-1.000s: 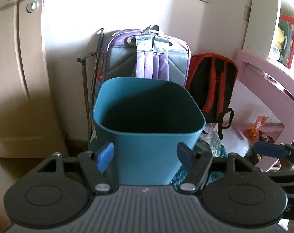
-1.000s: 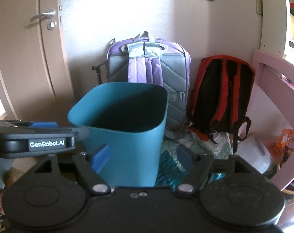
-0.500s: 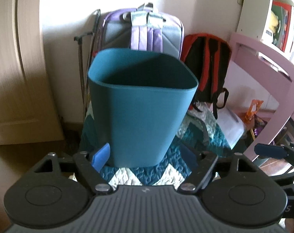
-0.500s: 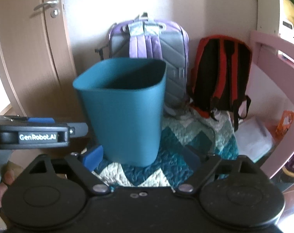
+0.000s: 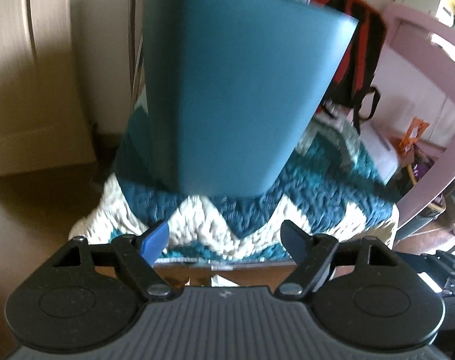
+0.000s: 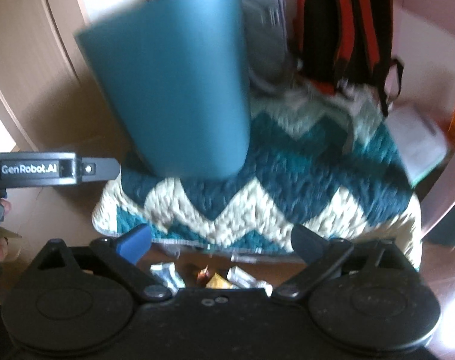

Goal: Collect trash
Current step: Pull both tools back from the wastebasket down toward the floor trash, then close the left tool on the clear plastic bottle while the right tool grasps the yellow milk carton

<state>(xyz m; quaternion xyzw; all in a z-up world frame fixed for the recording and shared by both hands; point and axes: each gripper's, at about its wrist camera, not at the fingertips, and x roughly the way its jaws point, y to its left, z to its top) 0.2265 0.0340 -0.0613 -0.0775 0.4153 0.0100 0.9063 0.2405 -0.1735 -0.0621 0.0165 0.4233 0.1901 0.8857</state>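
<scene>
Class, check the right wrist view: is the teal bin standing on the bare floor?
No, the bin stands on the zigzag quilt.

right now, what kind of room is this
Probably a child's bedroom or study corner at home. Two school backpacks, one red and black, lean against the wall behind a teal bin standing on a zigzag quilt, beside pink furniture.

both views tipped downward, teal bin [image 5: 227,90] now higher, wrappers [image 6: 215,279] revealed
</scene>
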